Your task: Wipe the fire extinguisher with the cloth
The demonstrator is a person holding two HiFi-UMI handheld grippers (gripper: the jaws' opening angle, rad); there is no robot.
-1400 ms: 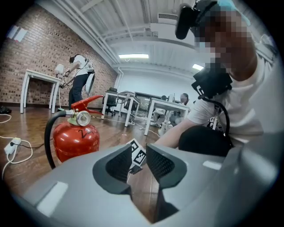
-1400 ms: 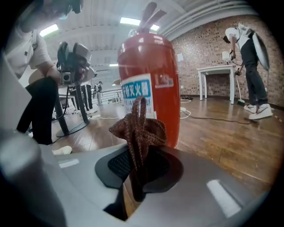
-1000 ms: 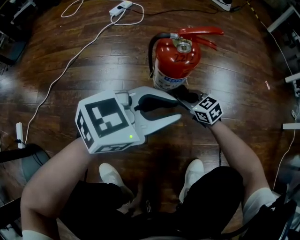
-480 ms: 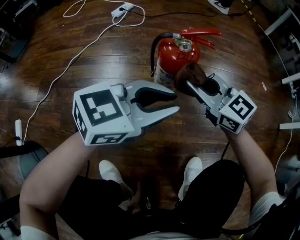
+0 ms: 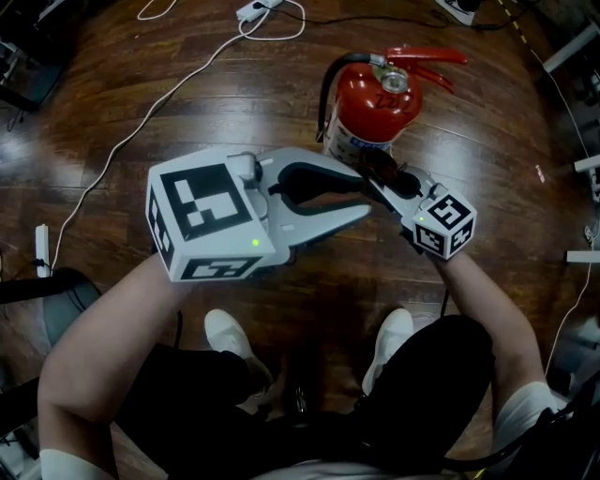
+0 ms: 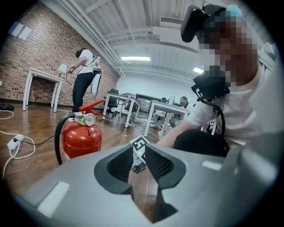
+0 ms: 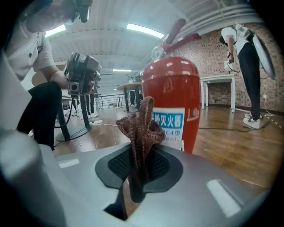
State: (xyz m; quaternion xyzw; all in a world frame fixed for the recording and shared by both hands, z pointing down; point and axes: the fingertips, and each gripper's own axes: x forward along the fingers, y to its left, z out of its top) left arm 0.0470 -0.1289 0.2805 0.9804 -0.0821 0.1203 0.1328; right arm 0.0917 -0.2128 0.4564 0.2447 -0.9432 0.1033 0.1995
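Note:
A red fire extinguisher (image 5: 375, 101) with a black hose stands upright on the wooden floor; it also shows in the left gripper view (image 6: 82, 138) and, close up, in the right gripper view (image 7: 175, 95). My right gripper (image 5: 382, 176) is shut on a dark brown cloth (image 5: 373, 161), which is bunched up between the jaws (image 7: 141, 126) and held against the extinguisher's lower body by its label. My left gripper (image 5: 364, 195) hovers just left of the right one, open, with nothing between its fingers (image 6: 143, 170).
A white cable and power strip (image 5: 258, 9) lie on the floor behind the extinguisher. The person's white shoes (image 5: 230, 337) are below the grippers. A black chair base (image 5: 37, 291) is at the left. Another person stands by a white table (image 6: 44, 82).
The right gripper rose with the cloth up the extinguisher's side half a second ago and has come back down to its lower body. The left gripper has hardly moved.

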